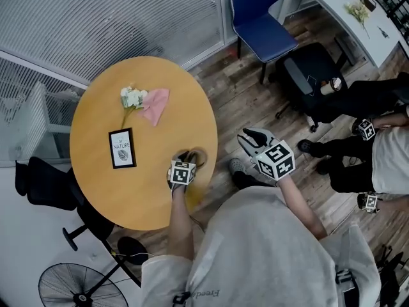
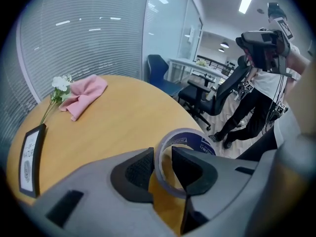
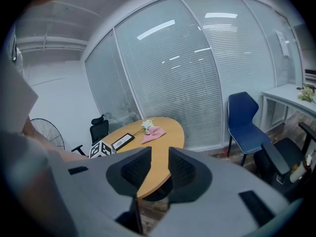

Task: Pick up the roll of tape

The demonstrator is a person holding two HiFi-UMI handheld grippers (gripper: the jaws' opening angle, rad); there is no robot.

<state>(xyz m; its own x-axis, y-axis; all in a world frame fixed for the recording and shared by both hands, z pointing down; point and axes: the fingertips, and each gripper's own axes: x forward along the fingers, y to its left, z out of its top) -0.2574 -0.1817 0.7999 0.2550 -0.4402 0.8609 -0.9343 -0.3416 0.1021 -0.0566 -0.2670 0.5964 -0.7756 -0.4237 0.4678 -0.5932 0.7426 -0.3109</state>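
Note:
The roll of clear tape point(image 2: 190, 141) with a blue core stands on edge near the round wooden table's point(image 1: 102, 190) right rim. My left gripper point(image 2: 163, 168) is shut on the roll's near wall, one pad inside the ring and one outside. In the head view the same tape roll point(image 1: 193, 154) shows just beyond the left gripper point(image 1: 186, 162) and its marker cube. My right gripper point(image 1: 248, 137) hangs over the floor to the right of the table; its jaws point(image 3: 159, 168) are closed to a narrow slit with nothing between them.
On the table lie a black picture frame point(image 1: 121, 148), white flowers point(image 1: 132, 98) and a pink cloth point(image 1: 155, 104). A blue chair point(image 1: 259, 18) and a black office chair point(image 1: 310, 75) stand beyond. Another person point(image 1: 383, 152) sits at the right. A fan point(image 1: 77, 286) stands lower left.

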